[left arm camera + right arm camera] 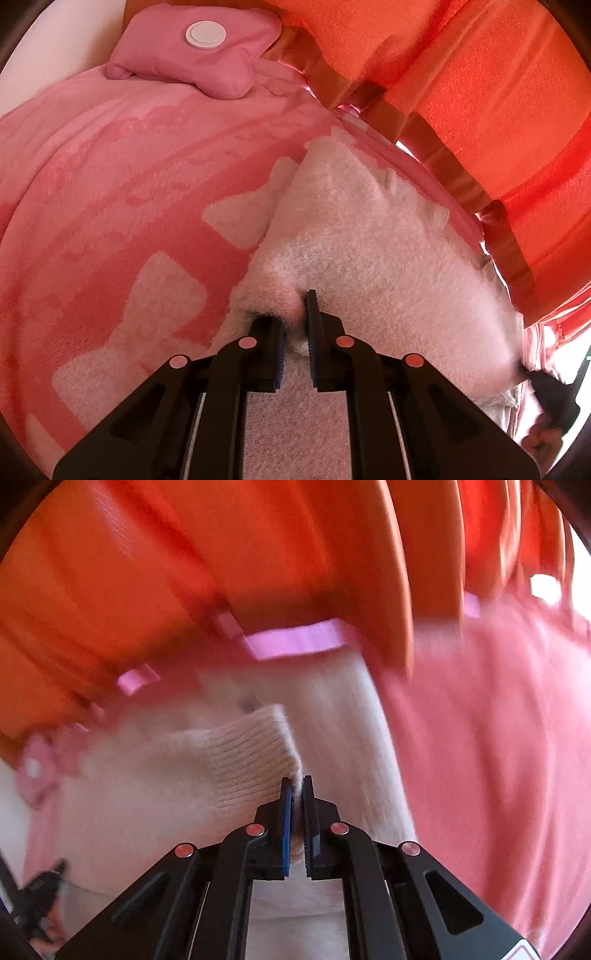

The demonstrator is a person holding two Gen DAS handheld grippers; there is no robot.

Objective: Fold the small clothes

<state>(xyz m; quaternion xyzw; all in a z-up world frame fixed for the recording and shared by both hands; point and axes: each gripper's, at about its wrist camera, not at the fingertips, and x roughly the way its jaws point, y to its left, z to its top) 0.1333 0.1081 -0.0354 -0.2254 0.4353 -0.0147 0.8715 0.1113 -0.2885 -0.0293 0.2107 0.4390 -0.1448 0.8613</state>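
A small cream-white fuzzy knitted garment [369, 236] is spread at the centre right of the left wrist frame, on a pink fleece blanket with pale bow shapes [110, 177]. A thick bunch of its edge is pinched between the nearly closed jaws of the left gripper [295, 325]. In the blurred right wrist view, its ribbed cream cuff [255, 749] is clamped in the right gripper [297, 786] at lower centre. For a clean fold, both grips should be kept firm, the cloth held taut between them, and the lifted edge laid evenly across. The orange curtain [461, 74] along the upper right should be avoided.
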